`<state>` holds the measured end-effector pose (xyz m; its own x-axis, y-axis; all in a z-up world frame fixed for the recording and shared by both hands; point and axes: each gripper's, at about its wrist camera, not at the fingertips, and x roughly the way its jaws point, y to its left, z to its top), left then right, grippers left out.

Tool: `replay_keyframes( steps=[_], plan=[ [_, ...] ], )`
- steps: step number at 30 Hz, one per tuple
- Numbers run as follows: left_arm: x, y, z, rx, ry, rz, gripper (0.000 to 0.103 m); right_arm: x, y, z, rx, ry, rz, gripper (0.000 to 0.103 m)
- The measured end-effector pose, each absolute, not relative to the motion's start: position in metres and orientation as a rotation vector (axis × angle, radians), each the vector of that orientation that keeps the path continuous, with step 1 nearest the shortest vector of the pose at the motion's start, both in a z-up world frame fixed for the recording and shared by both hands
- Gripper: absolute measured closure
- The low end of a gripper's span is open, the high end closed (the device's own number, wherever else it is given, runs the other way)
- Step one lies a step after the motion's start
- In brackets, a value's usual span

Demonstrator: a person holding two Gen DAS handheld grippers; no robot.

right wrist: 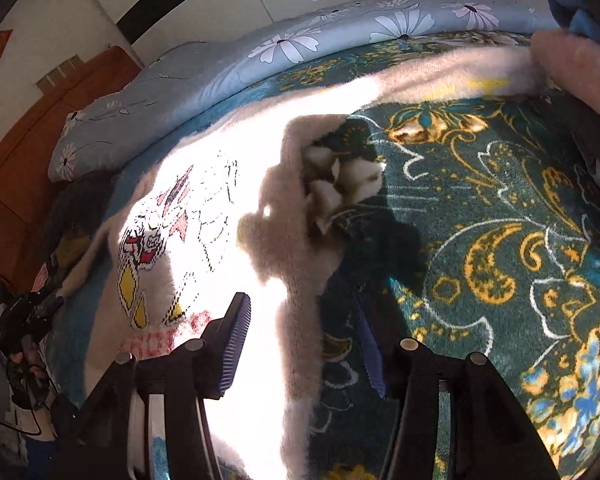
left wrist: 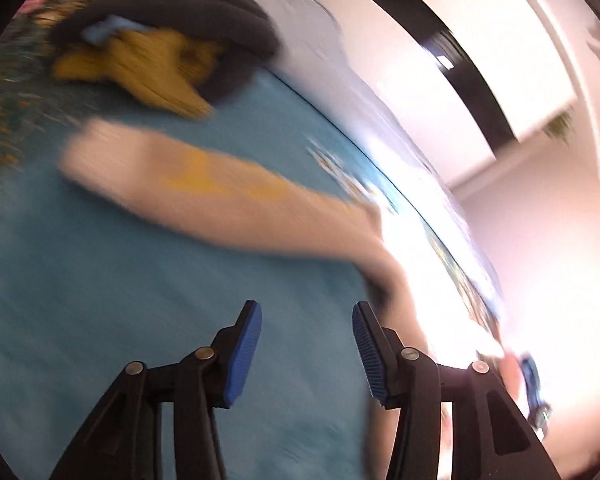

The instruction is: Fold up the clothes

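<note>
Right wrist view: pale fluffy garment [right wrist: 220, 184] spread mostly unfolded mid-frame, right gripper [right wrist: 304, 344] half-open astride its edge, left gripper [left wrist: 306, 354] half-open, empty; folding barely begun.

A fuzzy sweater [right wrist: 204, 184] lies spread on the patterned blanket [right wrist: 500, 208], ahead and left of the right gripper [right wrist: 304, 344], its edge running between the jaws. Beyond it lies a folded quilt [right wrist: 228, 64]. Ahead of the left gripper [left wrist: 306, 352], a sleeve [left wrist: 220, 192] stretches across a plain sheet [left wrist: 100, 300], a clothes pile [left wrist: 168, 40] farther off.
</note>
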<state>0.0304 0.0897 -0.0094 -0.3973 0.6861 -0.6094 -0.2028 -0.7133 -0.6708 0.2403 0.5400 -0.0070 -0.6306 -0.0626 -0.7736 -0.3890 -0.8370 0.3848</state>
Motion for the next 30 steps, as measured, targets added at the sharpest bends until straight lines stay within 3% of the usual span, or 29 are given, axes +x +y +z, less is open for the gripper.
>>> replay_keyframes(
  steps=[4,7,12,16,18,22,24,25,27,30],
  plan=[
    [0.063,0.153,-0.023,-1.318,-0.47,1.965,0.05,0.262,0.531,-0.019,-1.259,0.858,2.582,0.049],
    [0.072,0.178,-0.034,-1.353,-0.431,1.911,0.05,0.27,0.526,-0.028,-1.278,0.878,2.595,0.049],
    [0.082,0.204,-0.041,-1.36,-0.381,1.876,0.039,0.273,0.523,-0.032,-1.252,0.987,2.663,0.049],
    [0.094,0.197,-0.049,-1.386,-0.475,1.802,0.039,0.278,0.521,-0.036,-1.228,1.139,2.712,0.05],
    [0.1,0.197,-0.049,-1.386,-0.492,1.78,0.039,0.28,0.519,-0.039,-1.235,1.175,2.723,0.057],
    [0.109,0.208,-0.051,-1.383,-0.513,1.719,0.041,0.283,0.517,-0.04,-1.247,1.165,2.721,0.089],
    [0.111,0.214,-0.053,-1.378,-0.544,1.701,0.042,0.286,0.521,-0.036,-1.206,1.211,2.728,0.091],
    [0.111,0.217,-0.054,-1.375,-0.559,1.698,0.044,0.287,0.523,-0.032,-1.174,1.24,2.743,0.092],
    [0.107,0.219,-0.052,-1.368,-0.573,1.719,0.077,0.288,0.527,-0.02,-1.115,1.274,2.774,0.092],
    [0.103,0.216,-0.034,-1.301,-0.597,1.767,0.09,0.287,0.532,0.001,-1.033,1.276,2.822,0.092]
  ],
)
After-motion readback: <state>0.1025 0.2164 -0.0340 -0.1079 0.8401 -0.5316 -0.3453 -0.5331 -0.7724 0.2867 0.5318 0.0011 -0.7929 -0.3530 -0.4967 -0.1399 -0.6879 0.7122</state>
